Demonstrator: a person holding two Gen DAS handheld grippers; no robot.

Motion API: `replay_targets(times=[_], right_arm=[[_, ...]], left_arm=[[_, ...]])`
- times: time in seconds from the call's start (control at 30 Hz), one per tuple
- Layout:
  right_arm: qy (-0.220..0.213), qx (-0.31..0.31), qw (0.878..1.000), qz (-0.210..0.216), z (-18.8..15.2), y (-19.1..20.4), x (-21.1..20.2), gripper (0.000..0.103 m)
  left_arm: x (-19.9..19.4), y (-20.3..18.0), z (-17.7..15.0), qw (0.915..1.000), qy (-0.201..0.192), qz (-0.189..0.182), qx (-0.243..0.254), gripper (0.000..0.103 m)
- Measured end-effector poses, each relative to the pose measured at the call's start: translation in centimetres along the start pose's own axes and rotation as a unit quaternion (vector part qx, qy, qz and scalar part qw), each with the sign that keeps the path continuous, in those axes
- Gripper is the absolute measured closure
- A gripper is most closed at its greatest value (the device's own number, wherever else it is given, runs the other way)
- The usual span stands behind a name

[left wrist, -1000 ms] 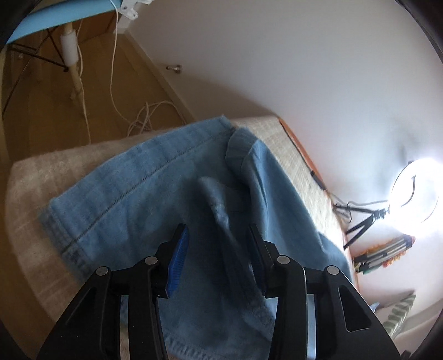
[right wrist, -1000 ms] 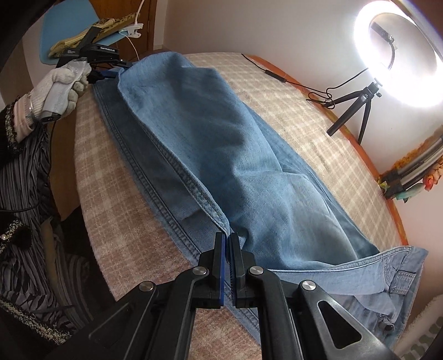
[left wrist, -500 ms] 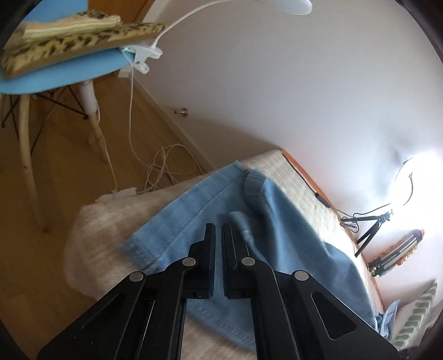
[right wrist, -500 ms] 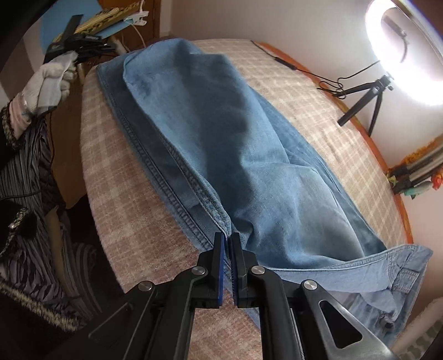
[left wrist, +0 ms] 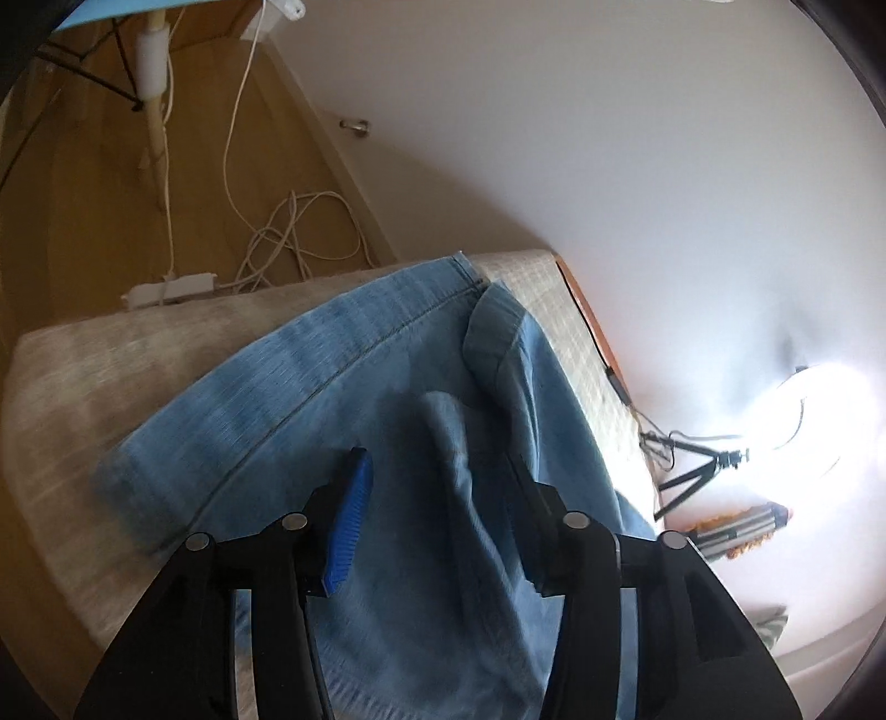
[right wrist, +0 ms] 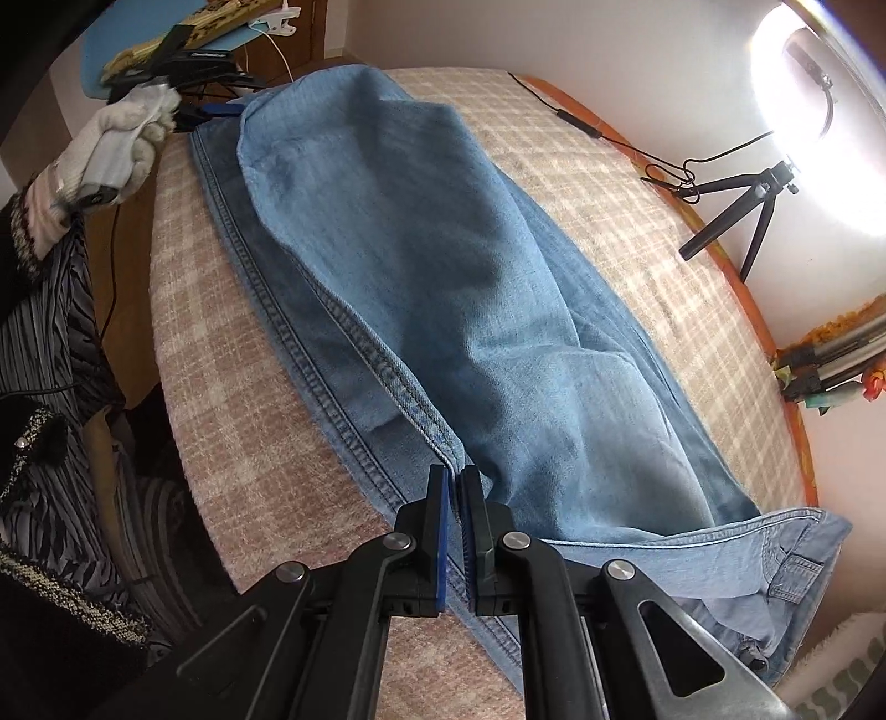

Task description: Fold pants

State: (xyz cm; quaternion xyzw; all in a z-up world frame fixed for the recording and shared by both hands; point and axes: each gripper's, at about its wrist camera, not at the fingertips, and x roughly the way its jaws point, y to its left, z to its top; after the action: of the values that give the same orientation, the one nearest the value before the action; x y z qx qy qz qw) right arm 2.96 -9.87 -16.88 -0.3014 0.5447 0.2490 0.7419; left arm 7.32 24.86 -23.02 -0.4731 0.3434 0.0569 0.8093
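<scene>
Blue jeans [right wrist: 443, 249] lie lengthwise on the checked table cover [right wrist: 221, 387], one leg folded over the other, waistband at the lower right. My right gripper [right wrist: 455, 476] is shut on the stitched side seam of the top leg near the table's front edge. At the far leg ends, a gloved hand [right wrist: 127, 133] holds my left gripper [right wrist: 230, 108]. In the left wrist view the left gripper [left wrist: 437, 459] hovers over the jeans [left wrist: 360, 360]. Its jaws are opening, and a soft ridge of denim runs between them without the pads pressing on it.
A ring light on a small tripod [right wrist: 742, 199] stands at the table's far right edge with a cable [right wrist: 581, 119] trailing over the cover. A blue chair [right wrist: 111, 39] with things on it is behind the leg ends. White cables and a power strip [left wrist: 171, 285] lie on the wooden floor.
Half a second ago the left gripper was shut and drawn back from the leg end. Now it is back over the denim with jaws apart. The right gripper stays clamped on the seam.
</scene>
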Motion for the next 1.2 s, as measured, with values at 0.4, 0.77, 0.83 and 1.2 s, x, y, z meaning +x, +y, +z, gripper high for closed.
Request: replay_targets(times=[0.4, 0.77, 0.83, 1.2], right_arm=[[0.008, 0.004, 1.000, 0.011, -0.5, 0.0, 0.1, 0.074], [-0.130, 0.070, 0.985, 0.084, 7.7, -3.8, -6.0, 0.067], [-0.151, 0.071, 0.980, 0.106, 11.5, -4.0, -5.1, 0.067], [-0.156, 0.010, 0.963, 0.219, 35.1, 1.9, 7.1, 0.067]], left_arm=[[-2.9, -1.1, -0.1, 0.9985, -0.046, -0.001, 0.028, 0.098], [-7.1, 2.2, -3.1, 0.9958, -0.063, 0.050, 0.043, 0.098], [-7.0, 2.0, -3.2, 0.9952, -0.069, 0.052, 0.047, 0.098], [-5.9, 1.4, -3.5, 0.9925, -0.076, 0.075, 0.060, 0.098]])
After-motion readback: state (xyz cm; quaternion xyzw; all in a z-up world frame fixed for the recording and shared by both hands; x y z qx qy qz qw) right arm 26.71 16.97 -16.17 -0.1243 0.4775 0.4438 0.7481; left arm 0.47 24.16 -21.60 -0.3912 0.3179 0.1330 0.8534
